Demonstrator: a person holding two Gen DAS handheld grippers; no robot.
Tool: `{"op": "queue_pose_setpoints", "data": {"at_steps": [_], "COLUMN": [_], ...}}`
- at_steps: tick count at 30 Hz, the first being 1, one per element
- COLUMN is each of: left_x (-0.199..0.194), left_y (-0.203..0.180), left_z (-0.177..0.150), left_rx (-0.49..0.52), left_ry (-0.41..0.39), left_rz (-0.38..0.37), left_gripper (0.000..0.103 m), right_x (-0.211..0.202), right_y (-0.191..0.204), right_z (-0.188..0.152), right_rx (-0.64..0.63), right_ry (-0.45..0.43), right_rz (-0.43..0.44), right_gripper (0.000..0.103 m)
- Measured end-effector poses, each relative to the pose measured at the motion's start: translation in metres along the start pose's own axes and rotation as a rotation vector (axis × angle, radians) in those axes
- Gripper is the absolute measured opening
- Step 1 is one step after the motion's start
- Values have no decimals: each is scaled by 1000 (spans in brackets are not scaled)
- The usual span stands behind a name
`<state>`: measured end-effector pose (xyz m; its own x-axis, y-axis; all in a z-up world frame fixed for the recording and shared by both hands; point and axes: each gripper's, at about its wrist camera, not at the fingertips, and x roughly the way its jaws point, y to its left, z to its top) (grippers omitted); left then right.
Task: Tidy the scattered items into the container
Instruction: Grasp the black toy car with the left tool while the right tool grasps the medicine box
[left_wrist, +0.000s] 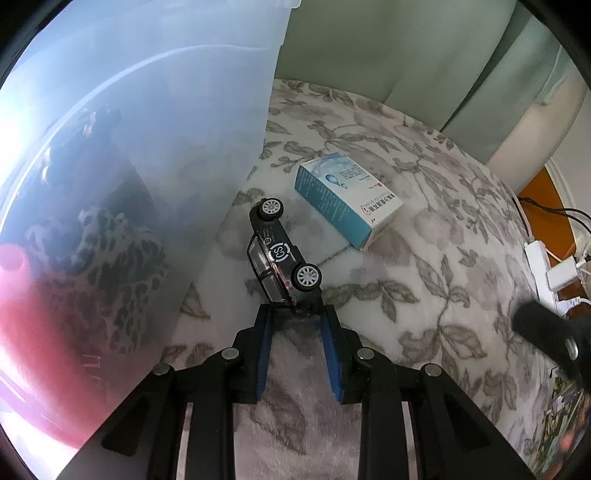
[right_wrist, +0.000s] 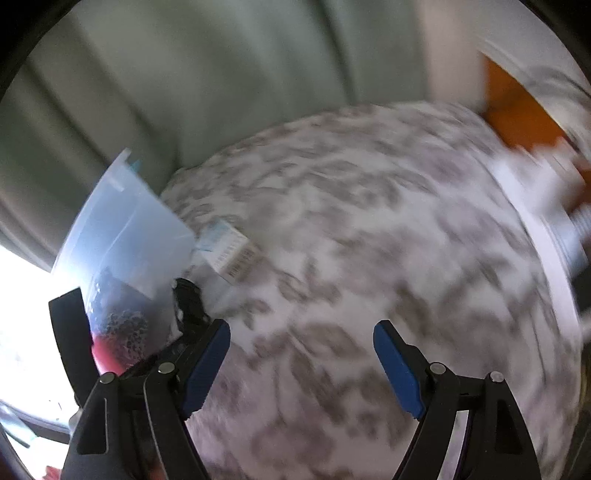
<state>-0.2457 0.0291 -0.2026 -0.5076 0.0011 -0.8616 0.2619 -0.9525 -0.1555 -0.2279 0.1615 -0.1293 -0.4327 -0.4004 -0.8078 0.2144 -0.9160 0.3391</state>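
Left wrist view: the left gripper (left_wrist: 297, 312) pinches one end of a black toy car (left_wrist: 281, 251) between its blue pads (left_wrist: 264, 354). The car is turned on its side, two white wheels facing the camera, and sits just above centre frame, its far end pointing toward the upper left. Whether it is clear of the floral blanket (left_wrist: 424, 288) beneath cannot be told. The translucent plastic container (left_wrist: 140, 155) fills the left half of the frame; its near wall stands just beside the car. Dark and red items show blurred through that wall and cannot be identified. A blue and white carton (left_wrist: 347, 199) lies flat on the blanket, right of the car and apart from it. A white power strip (left_wrist: 543, 266) with cables sits at the right edge.

Right wrist view, heavily motion-blurred: the right gripper (right_wrist: 301, 363) has its jaws spread wide with nothing between them, over bare blanket (right_wrist: 369, 236). The container (right_wrist: 125, 236) appears at left, the carton (right_wrist: 231, 251) just beside its corner, the car (right_wrist: 188, 299) a dark shape below it.
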Motion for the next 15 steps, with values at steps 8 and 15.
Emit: {"op": "queue_pose_setpoints", "data": {"at_steps": [8,15], "left_x": [-8,-13], "left_y": [4,4], "left_z": [-6,-8], "left_rx": [6,14], "left_ry": [-3,-6], "left_rz": [-9,-18], "left_gripper": [27,27], "right_x": [54,97], "right_y": [44,74], "right_z": [38,57], "right_rx": [-181,-272], "right_ry": [62,143], "right_rz": [31,0], "right_gripper": [83,83]}}
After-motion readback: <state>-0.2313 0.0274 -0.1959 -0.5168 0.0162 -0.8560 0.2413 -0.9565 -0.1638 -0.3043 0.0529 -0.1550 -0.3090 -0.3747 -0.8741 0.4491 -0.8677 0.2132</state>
